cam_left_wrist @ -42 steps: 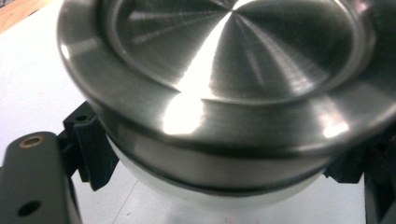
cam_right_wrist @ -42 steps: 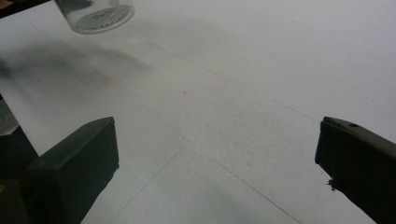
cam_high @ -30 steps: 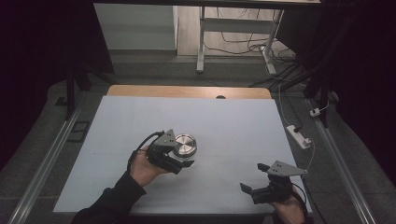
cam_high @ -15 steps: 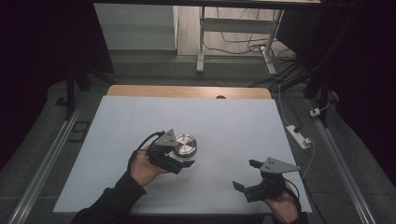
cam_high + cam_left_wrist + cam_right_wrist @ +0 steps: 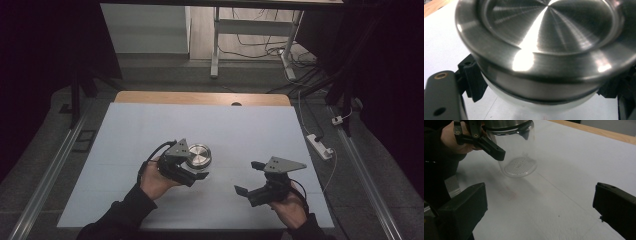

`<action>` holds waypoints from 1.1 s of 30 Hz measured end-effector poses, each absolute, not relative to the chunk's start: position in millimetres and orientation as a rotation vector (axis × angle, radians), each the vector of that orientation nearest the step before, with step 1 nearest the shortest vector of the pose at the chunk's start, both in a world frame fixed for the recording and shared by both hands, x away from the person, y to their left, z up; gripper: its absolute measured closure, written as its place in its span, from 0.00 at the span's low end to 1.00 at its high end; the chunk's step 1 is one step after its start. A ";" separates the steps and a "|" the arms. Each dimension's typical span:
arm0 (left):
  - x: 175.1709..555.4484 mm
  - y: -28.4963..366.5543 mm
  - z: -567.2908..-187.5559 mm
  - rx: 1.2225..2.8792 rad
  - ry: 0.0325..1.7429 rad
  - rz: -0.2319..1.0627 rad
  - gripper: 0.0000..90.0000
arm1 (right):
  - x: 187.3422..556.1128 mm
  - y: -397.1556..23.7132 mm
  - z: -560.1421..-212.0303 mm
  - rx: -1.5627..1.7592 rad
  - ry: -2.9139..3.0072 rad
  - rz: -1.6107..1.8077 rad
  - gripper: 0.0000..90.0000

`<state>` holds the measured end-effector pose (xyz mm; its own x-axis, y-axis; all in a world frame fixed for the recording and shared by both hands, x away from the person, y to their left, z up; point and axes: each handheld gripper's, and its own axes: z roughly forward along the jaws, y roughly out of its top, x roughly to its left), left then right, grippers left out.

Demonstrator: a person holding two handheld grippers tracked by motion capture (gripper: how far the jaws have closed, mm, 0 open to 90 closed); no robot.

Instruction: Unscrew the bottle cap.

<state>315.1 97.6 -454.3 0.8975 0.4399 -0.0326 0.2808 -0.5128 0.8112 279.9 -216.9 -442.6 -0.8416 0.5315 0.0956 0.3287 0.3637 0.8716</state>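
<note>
A clear glass jar (image 5: 517,155) with a brushed steel lid (image 5: 199,156) stands on the white table sheet (image 5: 150,125). My left gripper (image 5: 196,167) is shut on the jar just under the lid; its ribbed pads (image 5: 472,80) press the glass from both sides below the lid (image 5: 544,37). In the right gripper view the left gripper (image 5: 484,142) and the hand holding it are at the upper left. My right gripper (image 5: 248,177) hovers to the right of the jar, apart from it, pointing toward it. Its fingers (image 5: 464,207) stand wide open with nothing between them.
A wooden table edge (image 5: 200,97) runs along the far side of the sheet. A white power strip (image 5: 320,146) with its cable lies on the floor to the right. Metal rails (image 5: 50,170) flank the table. A faint reddish smear (image 5: 507,192) marks the sheet.
The right gripper has moved left and a little up, toward the jar. The left gripper and the jar have stayed in place.
</note>
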 end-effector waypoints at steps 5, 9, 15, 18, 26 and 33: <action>315.3 97.5 -453.8 2.139 0.511 0.213 0.17 | 285.5 -200.7 -435.4 0.716 2.429 1.480 0.00; 315.4 97.0 -454.2 2.133 0.516 0.206 0.17 | 292.1 -188.2 -431.5 0.705 2.442 1.470 0.00; 315.8 95.9 -454.8 2.137 0.515 0.198 0.17 | 297.5 -173.6 -425.8 0.692 2.450 1.435 0.00; 315.8 95.5 -454.9 2.138 0.514 0.196 0.17 | 301.9 -166.0 -419.6 0.694 2.448 1.451 0.00; 315.5 94.7 -454.8 2.141 0.512 0.192 0.17 | 311.5 -140.2 -407.2 0.671 2.473 1.463 0.00; 315.3 93.9 -455.5 2.145 0.511 0.186 0.17 | 317.7 -113.5 -406.4 0.659 2.491 1.443 0.00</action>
